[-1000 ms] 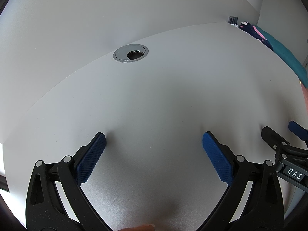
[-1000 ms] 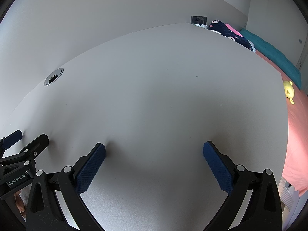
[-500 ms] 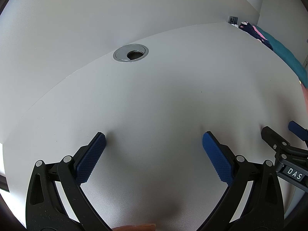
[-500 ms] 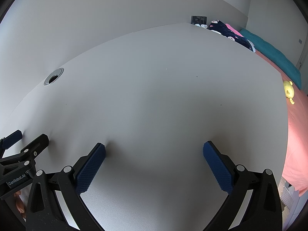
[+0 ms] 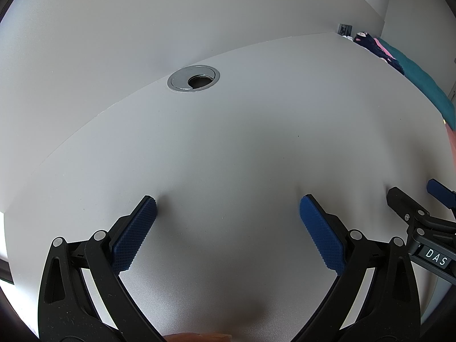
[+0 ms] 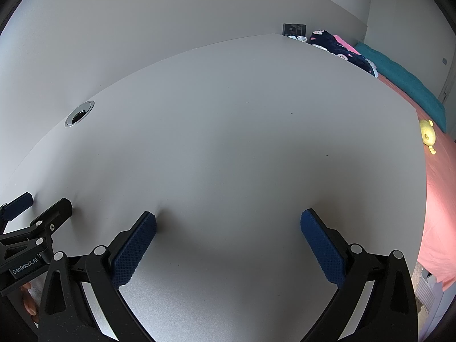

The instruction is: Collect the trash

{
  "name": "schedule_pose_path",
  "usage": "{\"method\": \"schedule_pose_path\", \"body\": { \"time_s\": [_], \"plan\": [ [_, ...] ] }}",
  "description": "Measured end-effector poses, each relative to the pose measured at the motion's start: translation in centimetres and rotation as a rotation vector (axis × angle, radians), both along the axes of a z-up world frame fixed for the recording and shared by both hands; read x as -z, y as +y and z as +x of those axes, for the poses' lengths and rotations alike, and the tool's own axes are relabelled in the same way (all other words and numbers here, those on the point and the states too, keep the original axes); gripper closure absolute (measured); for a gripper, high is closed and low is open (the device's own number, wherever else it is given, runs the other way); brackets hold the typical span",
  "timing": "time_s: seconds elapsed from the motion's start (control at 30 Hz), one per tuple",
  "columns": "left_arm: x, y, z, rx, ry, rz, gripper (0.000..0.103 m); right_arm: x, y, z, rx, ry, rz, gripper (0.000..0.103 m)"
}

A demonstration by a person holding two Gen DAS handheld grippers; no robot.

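Both tongs sit low over a white desk [image 5: 256, 148], side by side, their blue pads touching or nearly touching its surface. The left gripper [image 5: 228, 203] has its jaws spread wide with nothing between them, and the right gripper [image 6: 228, 218] is just as wide and just as empty. No piece of trash and no bin shows in either view, so where the task's thing lies cannot be told. The only opening in sight is the round metal cable grommet [image 5: 193, 79] set in the desk near the wall; its hole is dark, and what is inside cannot be made out. At the right desk edge lies a bed with a pink sheet [image 6: 439, 188], a teal blanket [image 6: 404, 82], a dark patterned bundle [image 6: 339, 48] and a small yellow toy [image 6: 427, 135]. A fingertip [image 5: 196, 337] is cut off by the left view's bottom edge.
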State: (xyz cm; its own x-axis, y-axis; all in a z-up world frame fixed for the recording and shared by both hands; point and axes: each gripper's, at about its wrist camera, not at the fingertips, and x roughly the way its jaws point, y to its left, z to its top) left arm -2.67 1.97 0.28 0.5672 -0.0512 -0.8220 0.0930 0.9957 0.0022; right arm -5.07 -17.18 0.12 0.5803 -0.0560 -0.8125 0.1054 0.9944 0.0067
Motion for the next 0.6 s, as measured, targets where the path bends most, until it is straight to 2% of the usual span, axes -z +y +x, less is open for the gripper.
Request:
{"method": "schedule_pose_path", "body": {
  "time_s": [0.6],
  "plan": [
    [0.02, -0.07, -0.01, -0.001, -0.001, 0.0, 0.006, 0.01, 0.11, -0.08, 0.0, 0.0, 0.0, 0.002]
  ]
}}
